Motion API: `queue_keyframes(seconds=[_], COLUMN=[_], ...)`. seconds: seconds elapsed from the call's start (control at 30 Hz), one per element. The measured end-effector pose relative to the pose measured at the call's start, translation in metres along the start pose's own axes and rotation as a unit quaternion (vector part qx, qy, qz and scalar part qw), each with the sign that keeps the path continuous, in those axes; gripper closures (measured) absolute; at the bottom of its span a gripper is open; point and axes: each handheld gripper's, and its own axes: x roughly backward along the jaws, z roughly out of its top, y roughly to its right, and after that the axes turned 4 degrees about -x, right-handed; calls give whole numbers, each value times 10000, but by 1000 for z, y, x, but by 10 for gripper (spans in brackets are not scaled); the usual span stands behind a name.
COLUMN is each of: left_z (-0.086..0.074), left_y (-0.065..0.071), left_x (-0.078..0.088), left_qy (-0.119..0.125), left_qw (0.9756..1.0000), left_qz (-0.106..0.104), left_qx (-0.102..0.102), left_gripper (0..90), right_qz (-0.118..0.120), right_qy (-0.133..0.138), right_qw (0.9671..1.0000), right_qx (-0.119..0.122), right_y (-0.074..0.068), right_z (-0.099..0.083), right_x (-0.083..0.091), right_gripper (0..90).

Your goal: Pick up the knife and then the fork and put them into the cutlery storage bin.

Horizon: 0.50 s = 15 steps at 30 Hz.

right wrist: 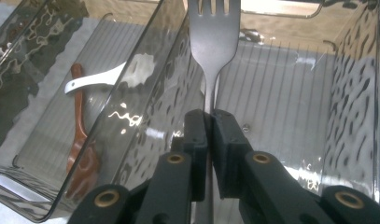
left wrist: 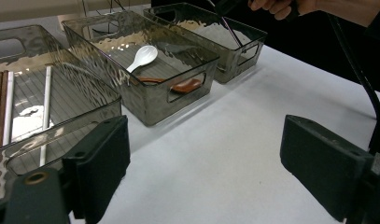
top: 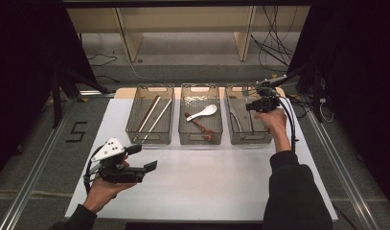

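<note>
**Fork pinched above the right bin, left gripper idle**

The middle bin [top: 200, 115] serves as the landmark; it holds a white spoon [top: 202, 112] and a brown wooden spoon [top: 200, 127] lying across each other's line on its ribbed floor.

Well to the left of the middle bin and nearer the person, the left gripper [top: 143, 160] is held in a hand above the white table [top: 192, 182]. Its jaws are spread wide with nothing between them; in the left gripper view they frame bare tabletop.

Just left of the middle bin stands the left bin [top: 151, 115], of the same smoky clear plastic. It holds chopsticks [top: 153, 116] lying lengthwise, some dark brown and some pale.

Just right of the middle bin stands the right bin [top: 247, 117]. Over its far end the right gripper [right wrist: 208, 135] is held in the person's other hand, the black sleeve running back toward the table's near edge. Its jaws are pressed together on the handle of a metal fork [right wrist: 211, 42]. In the right gripper view the fork's tines point away from the jaws, toward the far wall of the right bin, and the fork sits over that bin's interior, right of the wall shared-side with the middle bin. Whether the fork touches the bin floor cannot be told.
</note>
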Motion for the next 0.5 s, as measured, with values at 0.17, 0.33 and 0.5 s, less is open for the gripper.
queue_keyframes(seconds=[0.17, 0.33, 0.5], left_z=[0, 0, 0], left_y=[1, 0, 0], left_x=[0, 0, 0], left_qy=[-14, -4, -7], left_qw=[10000, 10000, 10000], left_qz=[-2, -4, 7], left_qx=[-15, 1, -6], left_gripper=[156, 155, 155], right_qz=[-106, -105, 5], right_qy=[-43, -83, 44], right_qw=[9998, 9996, 9999], right_qx=[-137, -235, -166], right_y=[3, 9, 8], right_z=[-2, -3, -4], right_x=[-3, -2, 6], right_gripper=[781, 661, 597])
